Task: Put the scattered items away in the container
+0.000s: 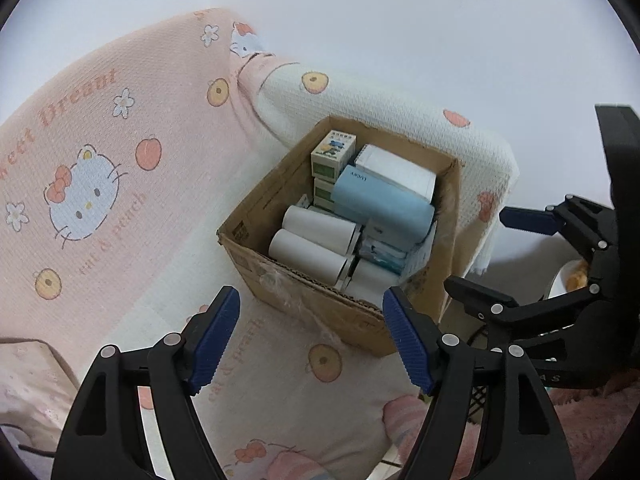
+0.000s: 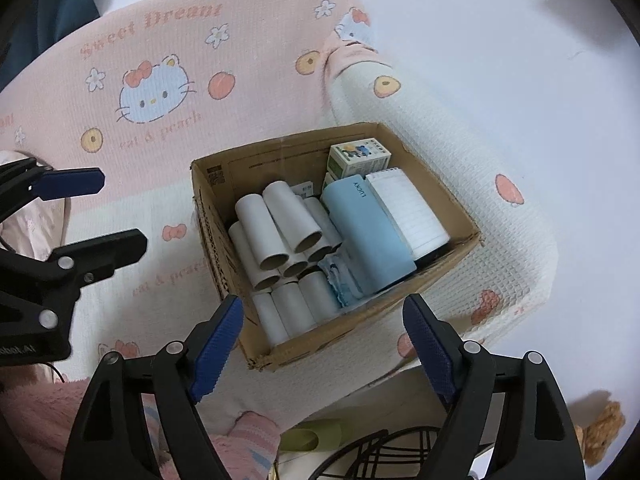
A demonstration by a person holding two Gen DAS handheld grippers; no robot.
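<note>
A brown cardboard box point(image 1: 280, 196) point(image 2: 208, 232) stands on a sofa covered by a pink and white cat-print blanket. It holds several white paper tubes point(image 1: 316, 236) point(image 2: 276, 224), a light blue pouch point(image 1: 384, 208) point(image 2: 368, 236), a white notebook point(image 1: 400, 174) point(image 2: 412, 212) and small green-white cartons point(image 1: 332, 152) point(image 2: 360, 156). My left gripper point(image 1: 312, 340) is open and empty, just in front of the box. My right gripper point(image 2: 324, 352) is open and empty above the box's near edge; it also shows in the left wrist view point(image 1: 476, 252).
The blanket point(image 1: 100, 160) point(image 2: 132, 92) covers the seat, backrest and armrest. A fluffy pink striped cloth point(image 2: 248, 436) lies near the front. A black wire basket point(image 2: 380, 456) and a tan plush toy point(image 2: 604, 428) sit below the sofa's edge. A white wall is behind.
</note>
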